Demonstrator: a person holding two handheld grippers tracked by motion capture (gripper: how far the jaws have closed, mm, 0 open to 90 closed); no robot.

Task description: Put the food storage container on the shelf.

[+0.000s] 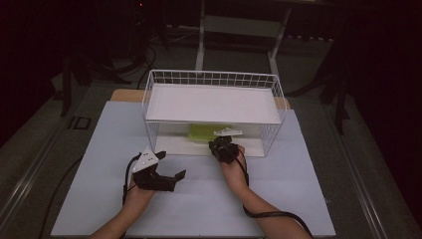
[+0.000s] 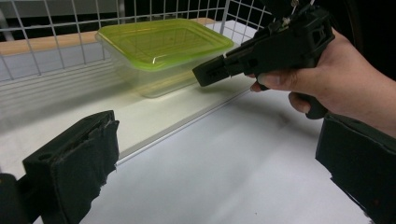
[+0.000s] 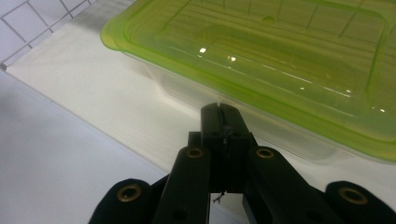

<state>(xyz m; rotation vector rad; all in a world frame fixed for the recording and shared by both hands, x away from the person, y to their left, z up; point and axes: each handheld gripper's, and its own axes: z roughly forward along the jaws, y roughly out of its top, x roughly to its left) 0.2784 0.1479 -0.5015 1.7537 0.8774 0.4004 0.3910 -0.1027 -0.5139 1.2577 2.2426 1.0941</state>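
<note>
Here, right gripper [image 3: 219, 114] fingers pressed together, empty, near glossy rectangular green-lidded box [image 3: 261, 60]; left gripper [image 2: 215, 172] fingers wide apart, empty.

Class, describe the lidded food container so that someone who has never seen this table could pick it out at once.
Find the white wire rack at the far side of the table. On its lower white shelf, under the upper board, sits the container, just ahead of the shut right gripper. It is the one coloured thing there: a clear rectangular tub with a translucent lime-green lid.

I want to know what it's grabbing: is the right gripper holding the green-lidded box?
No, the right gripper is shut and empty, just short of the green-lidded box.
</note>
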